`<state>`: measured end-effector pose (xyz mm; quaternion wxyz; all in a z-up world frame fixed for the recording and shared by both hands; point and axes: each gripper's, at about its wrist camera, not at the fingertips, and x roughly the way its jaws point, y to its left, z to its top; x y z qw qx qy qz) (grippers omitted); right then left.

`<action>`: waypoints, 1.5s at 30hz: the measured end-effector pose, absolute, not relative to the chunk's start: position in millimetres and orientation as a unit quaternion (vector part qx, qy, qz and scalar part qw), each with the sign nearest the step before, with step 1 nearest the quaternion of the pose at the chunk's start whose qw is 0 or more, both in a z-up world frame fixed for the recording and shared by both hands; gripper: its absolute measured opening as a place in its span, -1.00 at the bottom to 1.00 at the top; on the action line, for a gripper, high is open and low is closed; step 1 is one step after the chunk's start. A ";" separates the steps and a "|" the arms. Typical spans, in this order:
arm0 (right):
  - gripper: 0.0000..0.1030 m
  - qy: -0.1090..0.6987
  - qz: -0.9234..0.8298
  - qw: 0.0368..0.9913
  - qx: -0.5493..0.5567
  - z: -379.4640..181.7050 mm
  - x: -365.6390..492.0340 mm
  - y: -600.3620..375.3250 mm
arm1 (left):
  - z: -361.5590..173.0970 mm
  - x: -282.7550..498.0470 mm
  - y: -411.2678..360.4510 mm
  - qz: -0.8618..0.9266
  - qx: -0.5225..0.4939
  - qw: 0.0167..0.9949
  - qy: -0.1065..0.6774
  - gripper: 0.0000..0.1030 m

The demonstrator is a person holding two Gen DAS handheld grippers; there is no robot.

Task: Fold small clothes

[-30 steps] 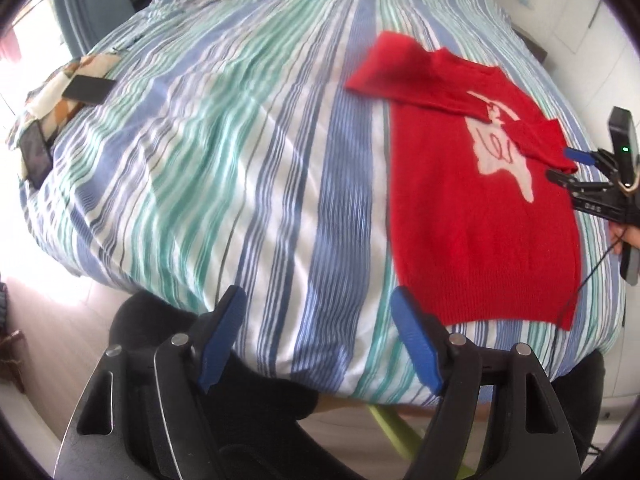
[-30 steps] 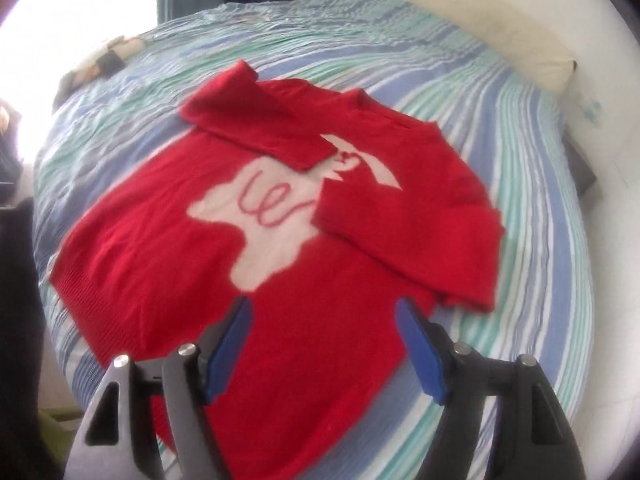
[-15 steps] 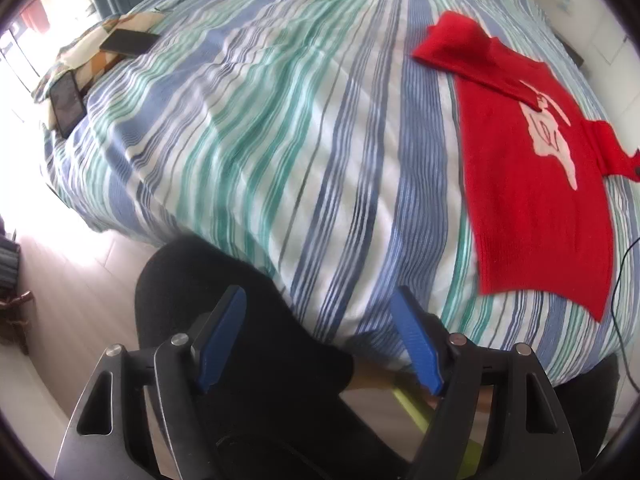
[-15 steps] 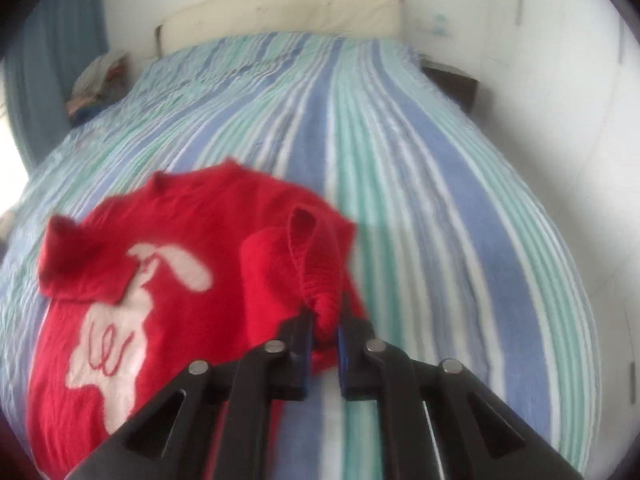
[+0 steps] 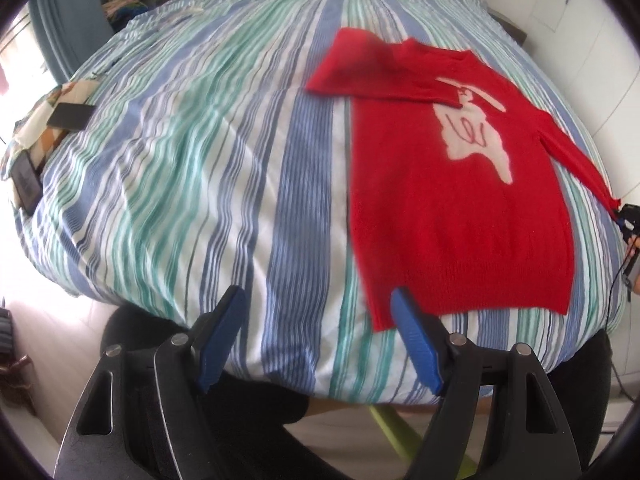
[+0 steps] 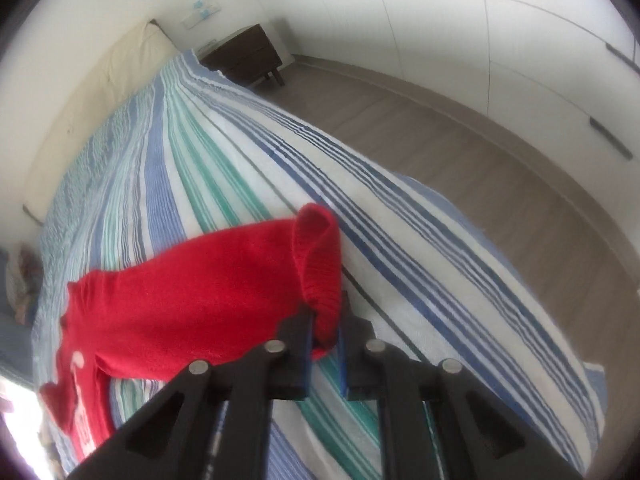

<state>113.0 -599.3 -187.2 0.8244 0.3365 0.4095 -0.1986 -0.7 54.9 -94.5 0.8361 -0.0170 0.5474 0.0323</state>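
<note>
**Red sweater on the striped bed, one sleeve pulled out to the side**

The red sweater [image 5: 460, 200] lies front up on the striped bedcover [image 5: 224, 152], near the bed's foot edge, and we see its white figure [image 5: 472, 136] across the chest. Closest to us, our left gripper [image 5: 316, 344] hangs at the foot of the bed with its blue-padded fingers [image 5: 218, 334] spread wide and nothing between them; the right pad sits just in front of the sweater's hem corner. Our right gripper [image 6: 324, 344] has its jaws closed down on the cuff [image 6: 320, 276] of one sleeve, and in the left wrist view that sleeve [image 5: 576, 160] runs out taut from the body toward the bed's right edge. Farther up, the other sleeve [image 5: 380, 72] lies folded across the chest. Beyond, on the bed's left side, a dark phone [image 5: 70, 116] rests on a patterned cloth [image 5: 40, 128]. Farthest off, in the right wrist view, we see a cream headboard [image 6: 100, 100] and a dark nightstand [image 6: 244, 56] by the wall.
</note>
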 end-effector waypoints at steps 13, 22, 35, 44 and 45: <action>-0.82 0.373 -0.211 0.792 0.435 -203.7 89.3 -625.3 | -121.7 -18.1 96.2 0.085 -0.032 0.815 0.572 0.50; -0.68 0.389 -0.277 0.815 0.330 -164.0 52.8 -609.3 | -111.2 15.9 94.1 0.073 -0.005 0.831 0.552 0.50; -0.45 0.490 0.129 0.861 0.043 -164.3 37.7 -269.9 | -84.3 167.2 -50.0 -0.111 0.252 0.852 0.445 0.67; -0.44 0.507 0.120 0.854 -0.010 -214.0 39.9 -231.3 | -149.1 261.6 -123.7 -0.128 0.336 0.793 0.492 0.67; -0.44 0.510 0.118 0.852 -0.007 -214.5 41.3 -232.4 | -158.2 267.2 -128.9 -0.123 0.342 0.788 0.498 0.67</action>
